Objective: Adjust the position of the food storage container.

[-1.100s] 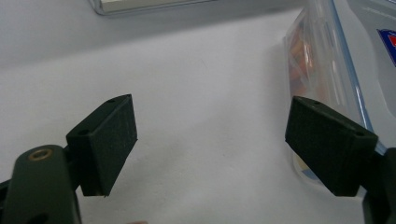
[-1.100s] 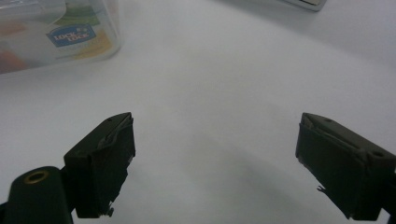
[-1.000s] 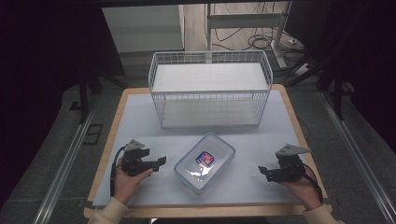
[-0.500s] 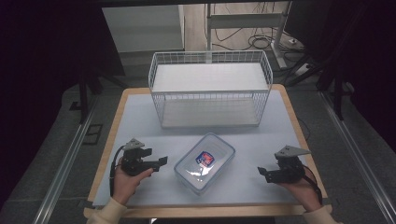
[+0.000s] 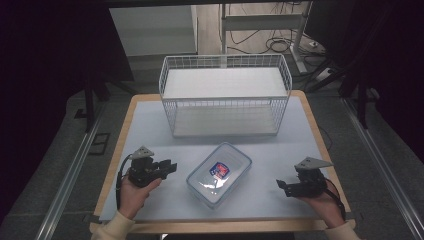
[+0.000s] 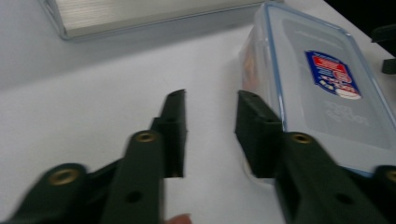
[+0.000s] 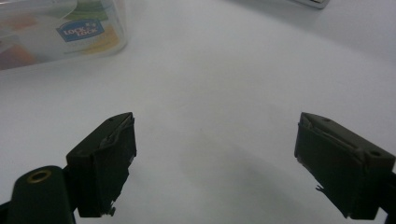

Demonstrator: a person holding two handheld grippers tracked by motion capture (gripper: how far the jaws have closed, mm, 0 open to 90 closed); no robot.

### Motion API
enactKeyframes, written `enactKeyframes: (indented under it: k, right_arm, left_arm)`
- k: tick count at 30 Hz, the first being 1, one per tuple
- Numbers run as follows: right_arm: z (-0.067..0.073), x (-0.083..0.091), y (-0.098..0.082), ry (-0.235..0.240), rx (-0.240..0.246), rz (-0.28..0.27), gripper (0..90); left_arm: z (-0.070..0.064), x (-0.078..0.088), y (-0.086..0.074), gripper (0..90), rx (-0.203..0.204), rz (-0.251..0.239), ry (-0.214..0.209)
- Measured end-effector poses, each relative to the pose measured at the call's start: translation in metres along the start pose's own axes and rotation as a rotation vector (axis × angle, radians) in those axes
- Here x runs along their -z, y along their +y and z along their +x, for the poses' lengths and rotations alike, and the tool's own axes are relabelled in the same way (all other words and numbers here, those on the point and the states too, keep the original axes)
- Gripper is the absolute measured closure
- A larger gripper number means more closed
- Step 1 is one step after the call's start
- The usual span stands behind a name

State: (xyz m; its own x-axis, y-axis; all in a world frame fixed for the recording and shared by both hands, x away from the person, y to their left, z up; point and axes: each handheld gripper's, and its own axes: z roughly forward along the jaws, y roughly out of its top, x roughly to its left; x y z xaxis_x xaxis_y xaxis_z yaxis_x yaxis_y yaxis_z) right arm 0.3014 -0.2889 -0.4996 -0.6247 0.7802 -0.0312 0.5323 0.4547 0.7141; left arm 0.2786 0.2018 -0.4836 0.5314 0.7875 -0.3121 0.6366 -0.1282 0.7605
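Lab test rig: dark curtained surround, floor cables [image 5: 280, 45], metal frame rails [image 5: 65, 185], padded table [image 5: 150, 110].

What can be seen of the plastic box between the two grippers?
The box is a clear, rounded-rectangular plastic container with a blue-edged lid, shut, bearing a red-and-blue label on top. Colourful contents show dimly through the walls. It lies flat and skewed on the white mat, in front of the wire basket. Nothing grips it: the left gripper sits beside its near end, jaws just closing on nothing; whether a jaw touches it is unclear.
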Motion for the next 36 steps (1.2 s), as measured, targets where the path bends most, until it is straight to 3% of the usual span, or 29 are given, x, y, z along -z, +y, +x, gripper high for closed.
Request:
enactKeyframes:
  k: [1,3,6,7,9,11,12,13,14,15,28,31,36]
  right_arm:
    - [0.000,-0.001,0.000,0.001,0.002,0.002,12.9]
    - [0.000,-0.002,0.001,0.003,0.002,0.003,12.9]
    - [0.000,-0.002,0.001,0.004,0.001,0.003,12.9]
    - [0.000,-0.002,0.001,0.004,0.002,0.003,12.9]
    - [0.000,-0.001,0.001,0.003,0.000,0.001,13.0]
    - [0.000,-0.001,0.001,0.003,0.001,0.002,13.0]
    - [0.000,-0.001,0.001,0.001,0.001,0.003,13.1]
    - [0.000,-0.001,0.000,-0.001,0.000,0.005,13.1]
    - [0.000,-0.001,0.000,-0.001,-0.002,0.008,13.1]
    - [0.000,-0.001,0.000,-0.001,-0.002,0.008,13.1]
    - [0.002,0.001,0.000,-0.007,-0.002,0.008,13.4]
    - [0.002,-0.001,-0.001,-0.006,0.000,0.014,13.4]
    - [0.003,-0.001,-0.001,-0.010,0.001,0.013,13.4]
  left_arm:
    - [-0.003,0.002,0.001,77.7,-0.007,-0.004,-0.019]
    - [-0.005,0.002,0.001,82.0,-0.005,-0.004,-0.030]
    - [-0.017,0.004,0.004,86.1,-0.042,-0.005,-0.064]
    - [-0.023,0.004,0.005,87.2,-0.070,0.001,-0.056]
    - [-0.029,0.004,0.006,89.1,-0.086,0.006,-0.043]
    - [-0.039,0.002,0.007,89.8,-0.099,0.010,-0.067]
    - [-0.049,-0.001,0.009,90.0,-0.104,0.019,-0.101]
    - [-0.049,-0.001,0.009,90.0,-0.104,0.019,-0.101]
    - [-0.059,-0.006,0.009,90.0,-0.109,0.032,-0.141]
    - [-0.059,-0.006,0.009,90.0,-0.109,0.032,-0.141]
    - [-0.121,-0.039,0.003,90.0,-0.193,0.159,-0.281]
    - [-0.133,-0.049,-0.002,90.0,-0.218,0.194,-0.285]
    - [-0.143,-0.056,-0.006,90.0,-0.226,0.216,-0.298]
